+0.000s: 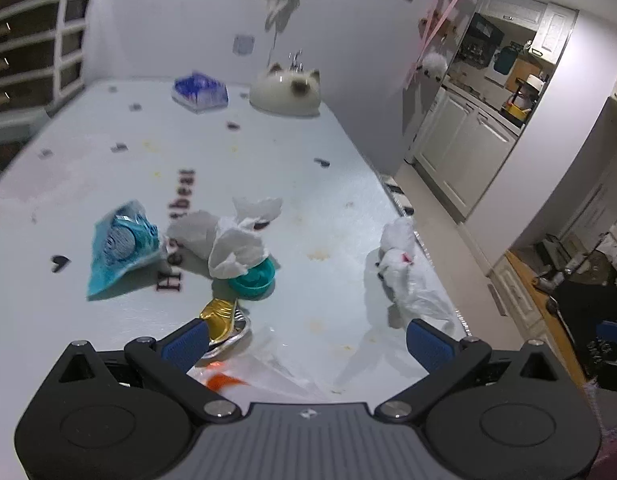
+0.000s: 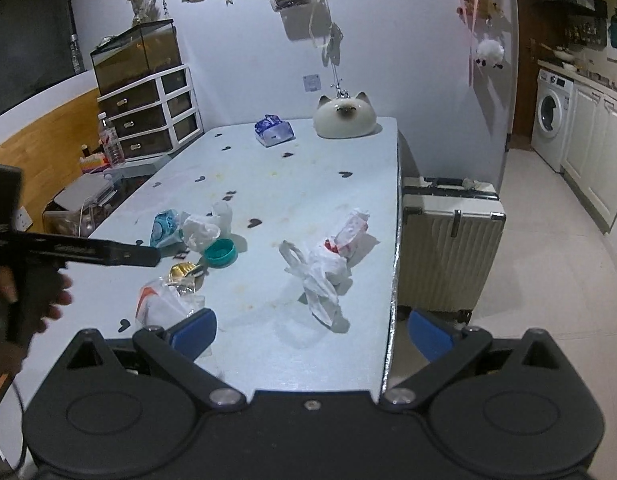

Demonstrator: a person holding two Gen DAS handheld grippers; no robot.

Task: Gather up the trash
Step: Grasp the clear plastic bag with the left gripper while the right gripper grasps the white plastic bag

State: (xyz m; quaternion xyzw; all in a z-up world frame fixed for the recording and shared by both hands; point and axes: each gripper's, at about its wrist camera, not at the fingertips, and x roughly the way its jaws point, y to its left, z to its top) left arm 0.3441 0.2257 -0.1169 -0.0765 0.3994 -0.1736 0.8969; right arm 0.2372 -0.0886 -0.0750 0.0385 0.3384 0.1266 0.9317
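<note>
Left wrist view first: the left gripper (image 1: 308, 344) hangs low over the pale blue tablecloth-covered table (image 1: 108, 340) with its blue-padded fingers (image 1: 186, 346) spread wide and nothing between them. Just beyond the left pad lies a crumpled gold and silver foil wrapper (image 1: 222, 322), nearly touching it, and a clear plastic bag with an orange mark (image 1: 244, 376) sits partly beneath the jaws. Farther ahead come a teal plastic lid (image 1: 254, 278), a wad of crumpled white tissue (image 1: 232, 240) resting over it, and a turquoise snack packet (image 1: 120, 250) off to the left. A white plastic bag with bits of red (image 1: 404, 272) lies apart, near the table's right edge.

From the right wrist view, the right gripper (image 2: 310, 338) is likewise spread and empty, held back over the near table edge, with the white plastic bag (image 2: 320, 276) just ahead of it and the clear bag (image 2: 164, 304) close to its left finger.

Judging by the litter, collection has barely begun: every visible piece lies loose on the table, and no bin shows. The foil wrapper looks the nearest catch for the left gripper, the white bag for the right. A cat-shaped white ceramic ornament (image 2: 344, 116) and a blue tissue pack (image 2: 274, 130) at the far end probably stay.
</note>
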